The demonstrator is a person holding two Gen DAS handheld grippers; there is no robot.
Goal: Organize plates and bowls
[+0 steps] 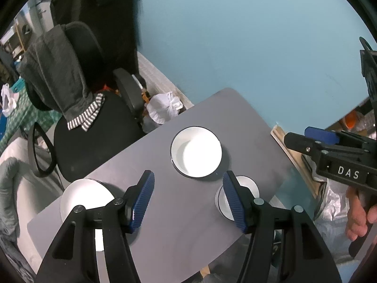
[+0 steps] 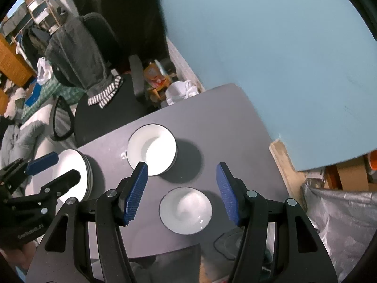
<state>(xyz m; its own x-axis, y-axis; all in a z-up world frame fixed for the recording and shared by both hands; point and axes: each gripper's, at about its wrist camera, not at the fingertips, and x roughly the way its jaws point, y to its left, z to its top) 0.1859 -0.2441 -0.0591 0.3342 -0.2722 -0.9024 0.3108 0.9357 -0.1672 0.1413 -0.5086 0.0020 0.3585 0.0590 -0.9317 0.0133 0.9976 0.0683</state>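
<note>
A grey table [image 1: 183, 212] [image 2: 226, 122] holds white dishes. A large white bowl [image 1: 196, 152] [image 2: 152, 149] stands mid-table. A smaller white bowl [image 1: 249, 185] [image 2: 185, 210] sits near the right front edge. A stack of white plates [image 1: 84, 198] [image 2: 73, 174] sits at the left. My left gripper [image 1: 188, 198] is open and empty, hovering above the table between the plates and the small bowl. My right gripper [image 2: 181, 188] is open and empty, hovering above the small bowl. Each gripper shows at the edge of the other's view, the right [image 1: 306, 139] and the left [image 2: 56, 167].
A black office chair [image 1: 94, 127] [image 2: 103, 108] draped with a grey garment stands beyond the table's left edge. A white plastic bag [image 1: 165, 107] [image 2: 181, 90] lies on the floor by the blue wall [image 1: 259, 35]. Silver-grey sheeting [image 2: 341, 217] lies right of the table.
</note>
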